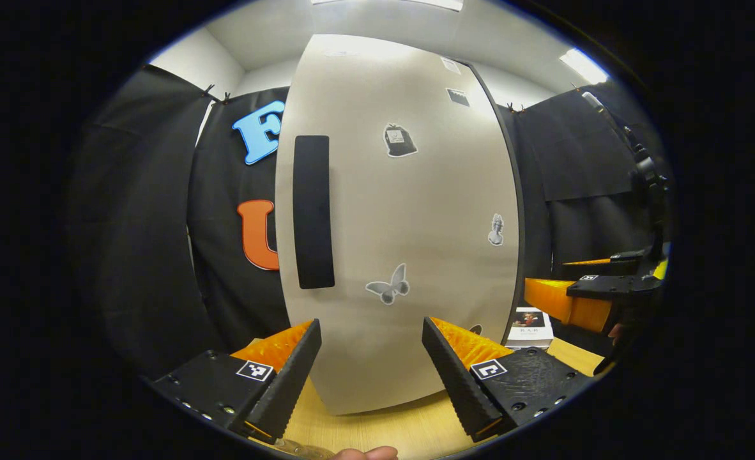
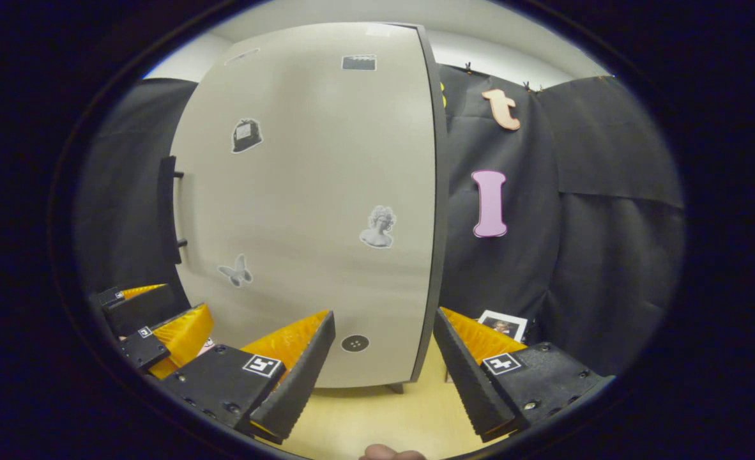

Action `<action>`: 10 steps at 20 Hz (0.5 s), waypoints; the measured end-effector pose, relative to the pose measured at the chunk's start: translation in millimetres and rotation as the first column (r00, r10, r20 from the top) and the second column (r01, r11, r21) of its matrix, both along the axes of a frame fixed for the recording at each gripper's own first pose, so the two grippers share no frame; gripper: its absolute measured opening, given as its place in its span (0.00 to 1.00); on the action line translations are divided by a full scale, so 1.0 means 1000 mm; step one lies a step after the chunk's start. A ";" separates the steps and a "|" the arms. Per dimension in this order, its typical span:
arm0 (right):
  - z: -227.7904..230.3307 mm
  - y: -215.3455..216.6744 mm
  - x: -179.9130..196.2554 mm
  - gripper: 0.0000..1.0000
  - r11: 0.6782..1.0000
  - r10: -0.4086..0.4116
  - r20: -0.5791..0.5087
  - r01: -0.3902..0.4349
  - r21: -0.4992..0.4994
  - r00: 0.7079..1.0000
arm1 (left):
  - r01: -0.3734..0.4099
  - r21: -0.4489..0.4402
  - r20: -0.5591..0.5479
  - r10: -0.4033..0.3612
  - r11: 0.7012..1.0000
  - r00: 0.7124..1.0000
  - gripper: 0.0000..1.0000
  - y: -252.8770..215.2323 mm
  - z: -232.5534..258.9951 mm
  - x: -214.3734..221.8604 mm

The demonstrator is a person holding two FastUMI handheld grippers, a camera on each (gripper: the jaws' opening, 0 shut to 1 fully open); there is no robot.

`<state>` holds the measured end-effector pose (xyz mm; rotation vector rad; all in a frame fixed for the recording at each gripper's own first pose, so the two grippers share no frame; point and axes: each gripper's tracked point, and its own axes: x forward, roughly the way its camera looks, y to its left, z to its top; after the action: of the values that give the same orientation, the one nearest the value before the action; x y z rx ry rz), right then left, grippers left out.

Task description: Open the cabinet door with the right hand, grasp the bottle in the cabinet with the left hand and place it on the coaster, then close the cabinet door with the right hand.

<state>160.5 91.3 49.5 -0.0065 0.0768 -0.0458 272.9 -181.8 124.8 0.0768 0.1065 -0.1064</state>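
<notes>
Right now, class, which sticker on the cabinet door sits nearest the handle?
The butterfly sticker, low on the cabinet door beside the handle; the bag and bust stickers sit further off.

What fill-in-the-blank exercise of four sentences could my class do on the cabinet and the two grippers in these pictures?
1. The cabinet door is ___, so no bottle is seen.
2. The dark bar handle runs ___ along the door's left side.
3. Both the left gripper and the right gripper have their fingers spread ___.
4. A sticker of a ___ sits low on the door, right of the handle.

Missing words: closed; vertically; open; butterfly
</notes>
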 end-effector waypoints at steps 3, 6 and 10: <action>-0.001 0.000 -0.007 1.00 1.000 -0.004 0.012 0.004 0.001 1.000 | 0.011 0.006 -0.008 -0.011 1.000 1.000 0.96 -0.001 -0.002 0.000; -0.004 -0.002 -0.008 0.99 1.000 -0.002 0.011 0.002 0.004 1.000 | 0.015 0.014 -0.008 -0.015 1.000 1.000 0.96 0.000 -0.004 0.000; -0.002 -0.003 -0.009 1.00 1.000 0.020 0.023 -0.020 0.002 1.000 | 0.011 0.028 0.034 -0.012 1.000 0.999 0.96 0.000 0.002 0.003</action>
<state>151.5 88.5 47.3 -0.0041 0.0543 -0.0254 275.4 -181.4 127.1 0.1067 0.0729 -0.1152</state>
